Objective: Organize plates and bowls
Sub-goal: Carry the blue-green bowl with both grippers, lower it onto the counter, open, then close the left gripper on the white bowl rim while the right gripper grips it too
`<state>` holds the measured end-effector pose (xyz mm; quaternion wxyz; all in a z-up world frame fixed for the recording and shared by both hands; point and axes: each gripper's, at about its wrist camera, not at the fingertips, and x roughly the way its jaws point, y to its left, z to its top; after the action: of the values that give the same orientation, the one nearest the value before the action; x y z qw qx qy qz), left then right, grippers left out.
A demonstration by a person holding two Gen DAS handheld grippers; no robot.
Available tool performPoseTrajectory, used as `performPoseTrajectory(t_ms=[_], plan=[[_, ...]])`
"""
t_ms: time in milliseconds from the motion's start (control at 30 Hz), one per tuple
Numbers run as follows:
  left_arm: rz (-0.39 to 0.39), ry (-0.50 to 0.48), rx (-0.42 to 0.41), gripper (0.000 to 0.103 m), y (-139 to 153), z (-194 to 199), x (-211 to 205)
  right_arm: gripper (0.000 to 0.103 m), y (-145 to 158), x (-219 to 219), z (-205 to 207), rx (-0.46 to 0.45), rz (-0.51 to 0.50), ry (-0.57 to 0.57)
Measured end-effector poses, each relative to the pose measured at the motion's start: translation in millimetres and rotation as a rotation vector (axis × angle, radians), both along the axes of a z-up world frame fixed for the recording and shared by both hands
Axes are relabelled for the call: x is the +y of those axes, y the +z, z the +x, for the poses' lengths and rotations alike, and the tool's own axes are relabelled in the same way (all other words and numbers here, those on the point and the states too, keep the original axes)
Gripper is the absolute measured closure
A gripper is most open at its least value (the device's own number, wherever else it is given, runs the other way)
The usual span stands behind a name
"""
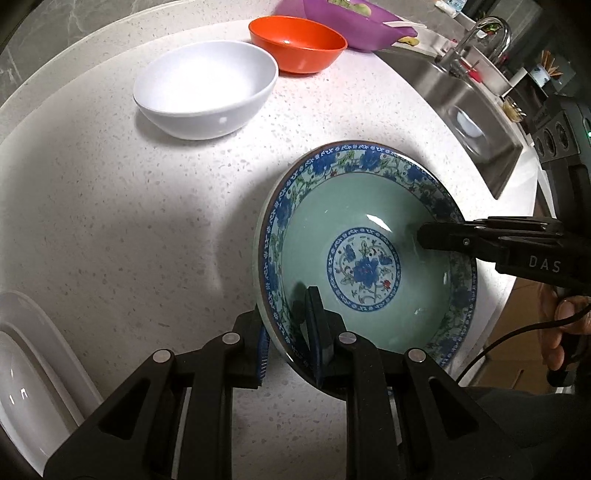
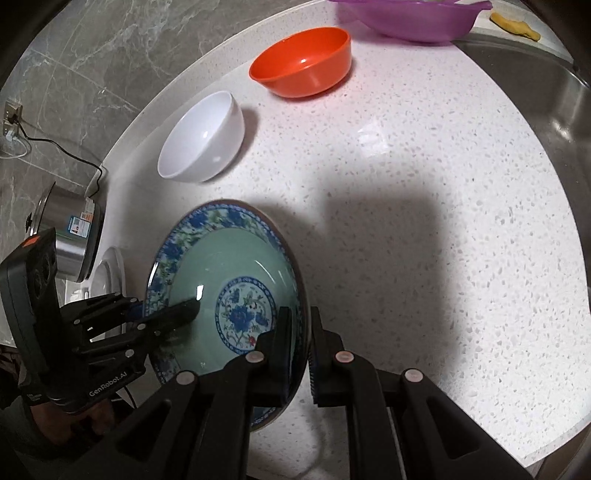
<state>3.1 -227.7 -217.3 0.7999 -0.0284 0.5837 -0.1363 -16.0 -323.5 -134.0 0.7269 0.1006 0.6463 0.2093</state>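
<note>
Both tongs (image 1: 290,341) (image 2: 298,350) astride floral bowl (image 1: 364,240) rim.

- A glossy glazed ceramic finish is seen on the floral bowl (image 1: 369,254), with highlights on its celadon-green inside.
- A smooth, shiny plastic look is shown by the white bowl (image 1: 207,88), the orange bowl (image 1: 297,44) and the translucent purple basin (image 2: 410,18).
- The countertop (image 2: 424,206) is finished in polished speckled white stone.
- Brushed metal is shown by the sink (image 1: 476,110).
- Matt black plastic is seen on the left gripper (image 1: 291,343) and the right gripper (image 2: 299,354).
</note>
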Motion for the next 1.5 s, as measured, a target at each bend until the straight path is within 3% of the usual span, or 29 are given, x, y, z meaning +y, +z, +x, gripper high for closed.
performPoseTrajectory(t_ms=[200,233,300,333,367,467,533,633,833,1100,1233,1500], plan=[[0.006,0.022,-0.02,0.086,0,-4,4,0.092,-1,1,2,-0.03,0.014,0.043],[0.012,0.034,-0.021,0.08,1,-3,5,0.09,0,0,2,-0.033,0.017,0.048],[0.014,0.078,-0.039,0.056,13,-8,22,0.082,4,-3,3,-0.044,0.025,0.044],[0.003,0.101,-0.059,0.033,22,-8,29,0.072,9,-7,3,-0.06,0.031,0.039],[-0.002,0.122,-0.084,0.018,32,-7,37,0.065,14,-11,4,-0.078,0.028,0.031],[0.002,0.161,-0.132,0.0,58,8,59,0.057,34,-26,17,-0.124,0.043,-0.007],[0.001,0.176,-0.146,0.0,67,22,71,0.052,47,-32,35,-0.146,0.08,-0.037],[0.067,0.201,-0.151,0.0,73,59,91,0.042,56,-22,63,-0.156,0.124,-0.045],[0.036,0.318,-0.076,0.002,53,118,130,0.042,32,27,122,-0.09,0.164,-0.033],[0.021,0.263,-0.005,0.016,14,138,127,0.051,-8,70,153,0.044,0.121,-0.012],[0.018,0.251,0.026,0.044,-5,150,120,0.056,-18,75,157,0.071,0.105,-0.006],[0.004,0.204,0.04,0.076,-14,164,103,0.071,-24,79,162,0.075,0.1,0.023]])
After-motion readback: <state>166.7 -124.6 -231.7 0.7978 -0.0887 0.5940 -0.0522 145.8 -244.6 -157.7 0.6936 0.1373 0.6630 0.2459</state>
